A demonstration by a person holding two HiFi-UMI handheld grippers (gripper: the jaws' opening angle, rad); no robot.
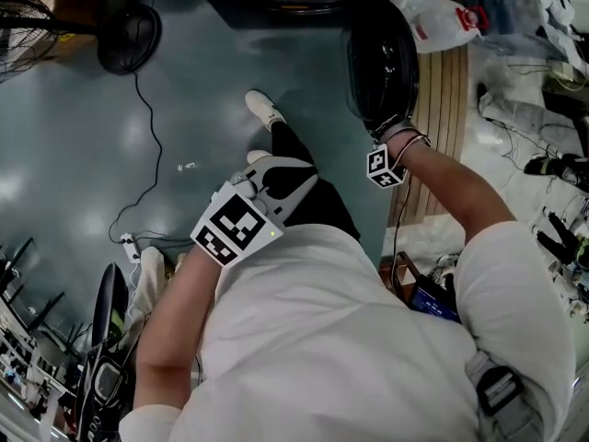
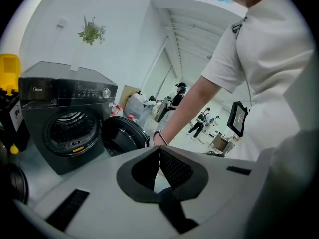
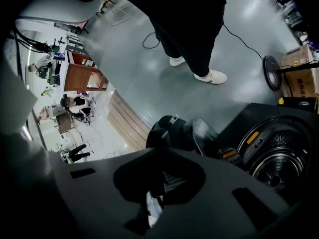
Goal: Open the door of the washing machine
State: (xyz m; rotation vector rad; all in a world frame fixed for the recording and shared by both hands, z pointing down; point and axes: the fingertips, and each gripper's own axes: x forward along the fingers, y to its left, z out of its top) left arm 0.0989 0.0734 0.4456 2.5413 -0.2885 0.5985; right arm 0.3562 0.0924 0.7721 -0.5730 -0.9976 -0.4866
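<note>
The dark grey washing machine (image 2: 65, 108) stands at the left of the left gripper view, its round drum opening (image 2: 70, 131) uncovered. Its black round door (image 2: 122, 136) (image 1: 382, 58) (image 3: 182, 133) stands swung out wide. My right gripper (image 1: 386, 136) (image 3: 160, 176) is at the door's outer rim, shut, with nothing clearly between its pads; contact with the rim is hidden. Close to my body, well back from the machine, my left gripper (image 1: 267, 168) (image 2: 159, 151) is shut on nothing.
A floor fan (image 1: 129, 35) and its cable (image 1: 147, 155) lie on the grey floor at the left. Wooden slats (image 1: 446, 109) and plastic bags (image 1: 442, 17) sit right of the door. A yellow bottle (image 2: 9, 73) stands beside the machine. My feet (image 3: 209, 76) are near the door.
</note>
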